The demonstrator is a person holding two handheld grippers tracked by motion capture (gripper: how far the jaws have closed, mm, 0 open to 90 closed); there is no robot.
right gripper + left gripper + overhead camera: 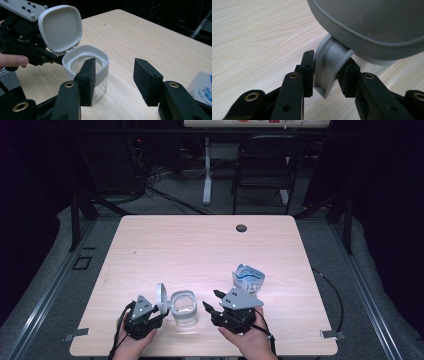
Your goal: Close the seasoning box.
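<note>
Nearest, left claw (325, 75) clamped on the hinged lid's (161, 298) tab, lid swung upright over the jar (184, 307) on the surface (200, 245). Right of it, right claw (113, 81) gaping and empty, aimed at the jar, with a crumpled blue-and-white pack (248, 279) just beyond. Judged: jar opened; filling from the pack and closing probably left.

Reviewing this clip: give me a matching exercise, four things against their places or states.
1. clear jar with a white rim
2. grey hinged lid
3. blue-and-white crumpled packet
4. right gripper

a. jaws apart, nothing between them
b. flipped up, its grey tab between the left gripper's jaws
c. standing open on the light wooden table
d. lying beyond the right hand

Pairs: 1-c, 2-b, 3-d, 4-a
</note>
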